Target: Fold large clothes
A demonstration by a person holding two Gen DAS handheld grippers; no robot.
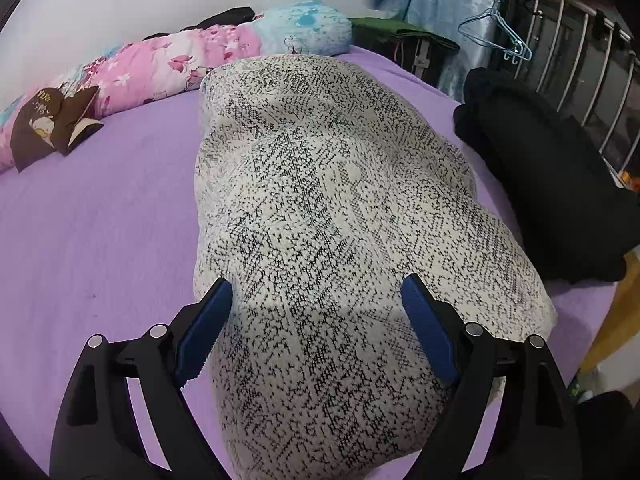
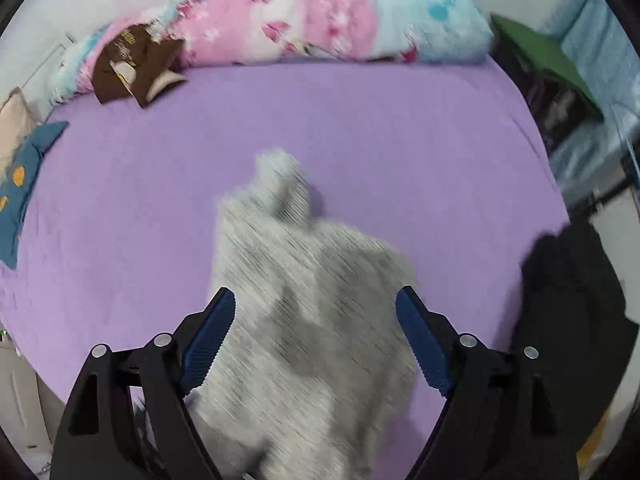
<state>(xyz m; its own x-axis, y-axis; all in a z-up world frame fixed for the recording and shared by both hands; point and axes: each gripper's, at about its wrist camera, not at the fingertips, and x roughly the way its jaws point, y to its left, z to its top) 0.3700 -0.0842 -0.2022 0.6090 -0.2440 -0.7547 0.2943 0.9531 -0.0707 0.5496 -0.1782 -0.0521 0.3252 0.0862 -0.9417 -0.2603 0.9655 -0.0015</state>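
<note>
Blue pads of the left gripper (image 1: 316, 312) stand wide apart right before the lens, released, with the speckled black-and-cream garment (image 1: 320, 184) lying beneath and between them but pinched by neither. In the right wrist view the right gripper (image 2: 316, 320) is likewise spread and empty, looking steeply down on the same garment (image 2: 312, 304), which is blurred there.

That garment lies lengthwise down the middle of the purple bedsheet (image 1: 100, 220), one layer doubled over on top and its far end still lumpy. Beyond its far end runs a rolled pink-and-blue floral quilt (image 1: 192, 60); on the side toward the railing sits a heap of black clothing (image 1: 552, 184), close but apart from it.

By my reading, a fold has been laid and the next grasp is due. Take the near edge at two well-spaced points, catching every layer, and keep the fold clear of the black heap.
</note>
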